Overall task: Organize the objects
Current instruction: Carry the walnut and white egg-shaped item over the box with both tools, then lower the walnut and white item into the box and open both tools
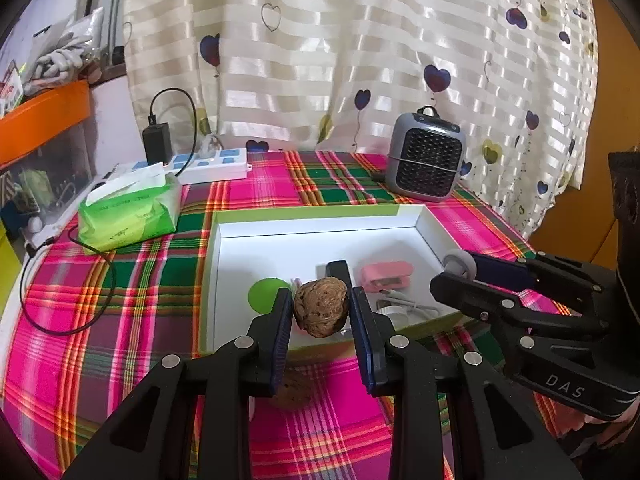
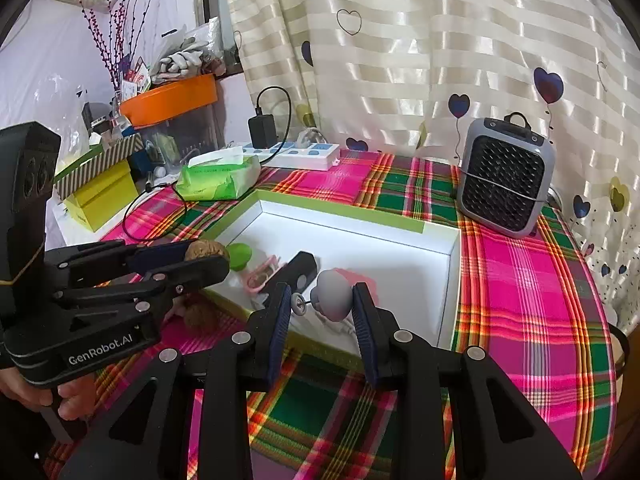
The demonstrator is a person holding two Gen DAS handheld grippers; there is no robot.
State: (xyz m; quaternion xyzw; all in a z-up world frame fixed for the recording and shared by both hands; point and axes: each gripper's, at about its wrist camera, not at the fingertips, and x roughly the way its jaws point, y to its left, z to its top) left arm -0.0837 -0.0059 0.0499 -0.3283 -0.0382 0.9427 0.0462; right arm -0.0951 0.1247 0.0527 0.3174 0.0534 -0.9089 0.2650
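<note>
Over the near rim of the box [image 1: 316, 211], both grippers hang with a load each, which reads as two drop-offs about to happen. The left gripper [image 1: 322, 312] has its fingers closed to a narrow gap on a walnut [image 1: 320, 306], pinched across its middle and held clear of the counter [image 1: 120, 280], just at the box's front wall. The right gripper [image 2: 322, 306] has its fingers partly closed around a grey knob [image 2: 333, 294] with a thin pin and small disc sticking out to its left; the right pad touches the knob, while the disc sits by the left pad, so the hold looks light. Both loads are raised, I judge, so they can pass over the rim and be let go inside.

Count, as far as the views show: two grippers, one walnut held, and one more brown lump [image 2: 200, 312] on the cloth just outside the box, likely a second walnut. Inside the box lie one green disc [image 1: 266, 295], one black block [image 2: 300, 274], one pink clip [image 1: 386, 276], one pink-rimmed piece [image 2: 262, 276] and one white cable [image 1: 404, 304]. Well behind the box stand one fan [image 1: 426, 160], one tissue pack [image 1: 128, 216] and one power strip [image 1: 208, 164] with one charger [image 1: 158, 142] plugged in; those look like fixtures, not part of the sorting.
</note>
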